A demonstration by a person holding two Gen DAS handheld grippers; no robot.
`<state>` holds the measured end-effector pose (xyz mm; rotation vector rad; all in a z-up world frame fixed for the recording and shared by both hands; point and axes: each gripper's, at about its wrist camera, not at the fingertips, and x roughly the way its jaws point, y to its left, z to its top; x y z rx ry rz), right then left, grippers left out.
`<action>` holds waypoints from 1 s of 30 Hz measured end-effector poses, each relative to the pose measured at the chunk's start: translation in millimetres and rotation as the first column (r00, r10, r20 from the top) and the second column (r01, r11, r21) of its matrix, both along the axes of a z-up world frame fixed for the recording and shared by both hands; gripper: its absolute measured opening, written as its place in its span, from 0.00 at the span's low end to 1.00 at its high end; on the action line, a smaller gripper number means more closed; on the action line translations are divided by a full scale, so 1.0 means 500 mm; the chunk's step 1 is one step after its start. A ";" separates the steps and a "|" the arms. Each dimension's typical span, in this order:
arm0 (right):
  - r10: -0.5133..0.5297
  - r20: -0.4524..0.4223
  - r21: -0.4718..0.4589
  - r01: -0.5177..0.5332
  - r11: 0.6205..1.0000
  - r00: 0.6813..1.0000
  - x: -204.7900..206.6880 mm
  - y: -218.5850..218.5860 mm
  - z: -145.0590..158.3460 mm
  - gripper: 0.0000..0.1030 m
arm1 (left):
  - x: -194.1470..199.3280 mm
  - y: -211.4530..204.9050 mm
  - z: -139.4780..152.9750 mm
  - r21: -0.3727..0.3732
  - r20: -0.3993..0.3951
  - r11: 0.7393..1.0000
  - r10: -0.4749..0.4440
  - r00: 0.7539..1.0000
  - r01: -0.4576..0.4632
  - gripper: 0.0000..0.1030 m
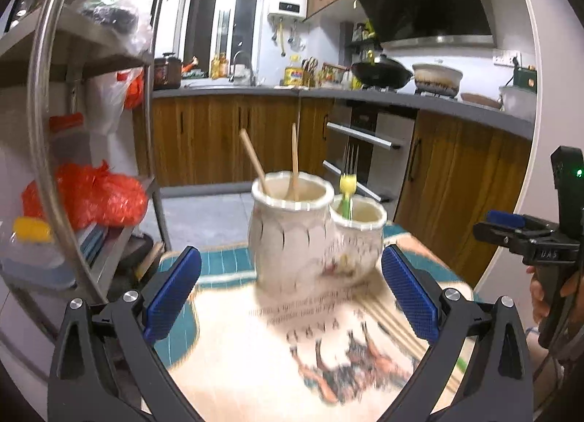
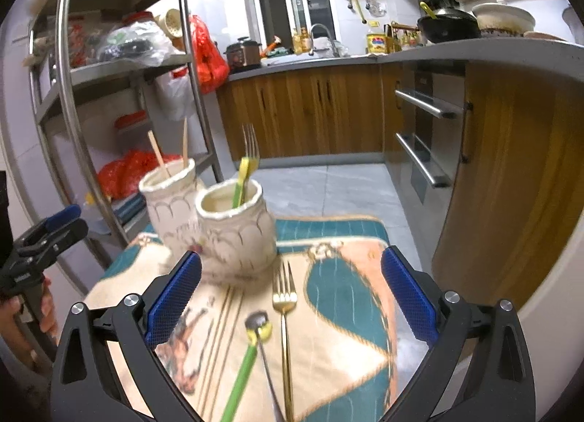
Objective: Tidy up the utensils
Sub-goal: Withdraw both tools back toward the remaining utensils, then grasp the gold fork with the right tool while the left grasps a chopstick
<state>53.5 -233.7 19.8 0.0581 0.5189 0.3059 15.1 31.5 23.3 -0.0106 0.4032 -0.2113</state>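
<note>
Two wooden chopsticks [image 1: 292, 162] are seen standing in the taller cream ceramic jar [image 1: 290, 236], and a green-handled fork [image 2: 245, 173] stands in the shorter cream jar [image 2: 237, 232] touching it. Just in front of the shorter jar, a gold fork [image 2: 285, 316] and a green-handled utensil with a yellow collar [image 2: 252, 345] are left lying on the patterned cloth [image 2: 350, 330]. The task is judged partly done. The left gripper [image 1: 290, 298] and right gripper [image 2: 290, 301] are held wide apart, empty.

Two joined cream ceramic holder pots [image 2: 219, 221] sit on the patterned cloth-covered table [image 2: 346, 312]. Wooden chopsticks [image 1: 277, 162] in one, fork [image 2: 250, 152] in other. Gold fork [image 2: 285, 312], green-handled utensil [image 2: 242, 374] lie in front.
</note>
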 end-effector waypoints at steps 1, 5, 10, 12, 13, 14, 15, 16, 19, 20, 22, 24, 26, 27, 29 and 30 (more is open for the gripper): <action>-0.003 -0.005 -0.007 0.003 1.000 1.000 -0.004 0.000 -0.006 0.95 | -0.005 -0.001 -0.008 -0.001 -0.008 1.000 -0.001 1.000 0.001 0.95; -0.031 -0.063 -0.054 0.027 0.998 0.998 -0.006 0.005 -0.051 0.95 | -0.026 -0.018 -0.045 -0.001 -0.044 1.000 -0.023 0.999 0.023 0.95; -0.058 -0.136 -0.109 0.043 0.993 0.989 -0.005 0.004 -0.096 0.95 | -0.022 -0.040 -0.082 0.042 -0.098 0.999 -0.030 0.995 0.035 0.95; -0.058 -0.157 -0.126 0.038 0.991 0.986 -0.003 0.004 -0.107 0.95 | -0.016 -0.045 -0.096 0.037 -0.127 0.999 -0.034 0.991 0.039 0.95; -0.058 -0.166 -0.138 0.035 0.990 0.984 -0.001 0.005 -0.112 0.95 | -0.012 -0.047 -0.103 0.036 -0.142 0.999 -0.035 0.989 0.041 0.95; -0.057 -0.172 -0.146 0.032 0.989 0.983 0.001 0.006 -0.116 0.95 | -0.009 -0.048 -0.108 0.037 -0.155 0.998 -0.038 0.987 0.044 0.95; -0.052 -0.178 -0.149 0.026 0.989 0.983 0.002 0.008 -0.119 0.95 | -0.006 -0.049 -0.113 0.038 -0.164 0.998 -0.038 0.986 0.045 0.95; -0.042 -0.188 -0.150 0.013 0.989 0.981 0.006 0.011 -0.122 0.93 | -0.004 -0.049 -0.116 0.039 -0.170 0.998 -0.036 0.985 0.044 0.95; -0.017 -0.215 -0.158 -0.018 0.987 0.976 0.019 0.023 -0.132 0.88 | 0.006 -0.050 -0.128 0.037 -0.195 0.998 -0.032 0.980 0.040 0.95; -0.008 -0.231 -0.164 -0.030 0.986 0.973 0.026 0.027 -0.136 0.77 | 0.008 -0.051 -0.130 0.037 -0.201 0.999 -0.032 0.979 0.040 0.95; 0.001 -0.262 -0.171 -0.048 0.984 0.965 0.041 0.034 -0.143 0.63 | 0.015 -0.057 -0.135 0.040 -0.223 0.998 -0.028 0.974 0.038 0.95; 0.023 -0.282 -0.161 -0.071 0.984 0.959 0.052 0.037 -0.148 0.55 | 0.020 -0.063 -0.139 0.039 -0.241 0.999 -0.028 0.970 0.038 0.95; 0.044 -0.294 -0.148 -0.091 0.985 0.955 0.057 0.040 -0.153 0.42 | 0.025 -0.073 -0.141 0.036 -0.258 0.998 -0.038 0.965 0.049 0.95; 0.052 -0.299 -0.144 -0.099 0.985 0.953 0.059 0.042 -0.155 0.39 | 0.027 -0.081 -0.142 0.042 -0.265 0.998 -0.038 0.964 0.051 0.95; 0.077 -0.315 -0.142 -0.128 0.982 0.946 0.066 0.049 -0.163 0.28 | 0.033 -0.099 -0.145 0.062 -0.279 0.997 -0.035 0.960 0.054 0.95; 0.086 -0.323 -0.145 -0.138 0.980 0.943 0.069 0.053 -0.168 0.26 | 0.035 -0.109 -0.145 0.072 -0.282 0.996 -0.033 0.959 0.055 0.95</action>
